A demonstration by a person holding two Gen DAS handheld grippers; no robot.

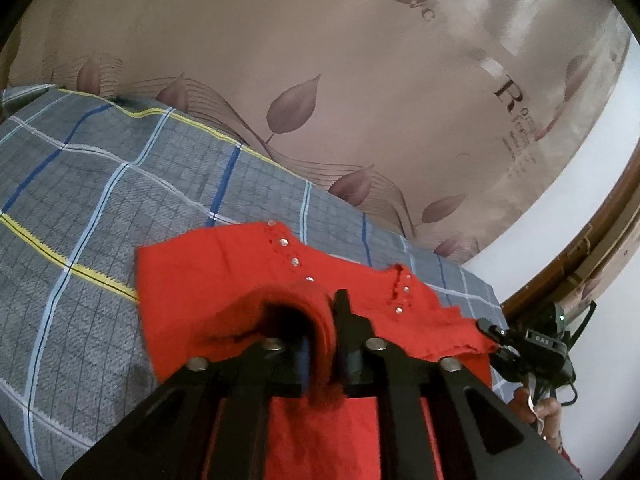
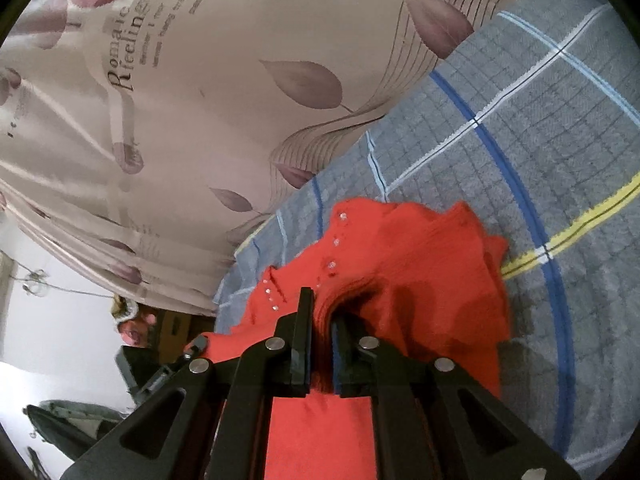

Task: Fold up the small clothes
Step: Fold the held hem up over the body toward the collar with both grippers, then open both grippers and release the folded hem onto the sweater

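A small red garment [image 1: 224, 276] with rows of clear studs is held up over a grey checked blanket [image 1: 80, 200]. My left gripper [image 1: 320, 344] is shut on a bunched edge of the garment. My right gripper [image 2: 320, 344] is shut on another bunched edge of the same garment [image 2: 432, 264]. The right gripper also shows in the left wrist view [image 1: 496, 336] at the garment's far right corner. The cloth hangs between both grippers and drapes under them.
A beige curtain [image 1: 320, 60] with leaf print and lettering hangs behind the blanket. A wooden frame [image 1: 580, 264] and white wall stand at the right. In the right wrist view, clutter and dark objects [image 2: 80, 420] lie at the lower left.
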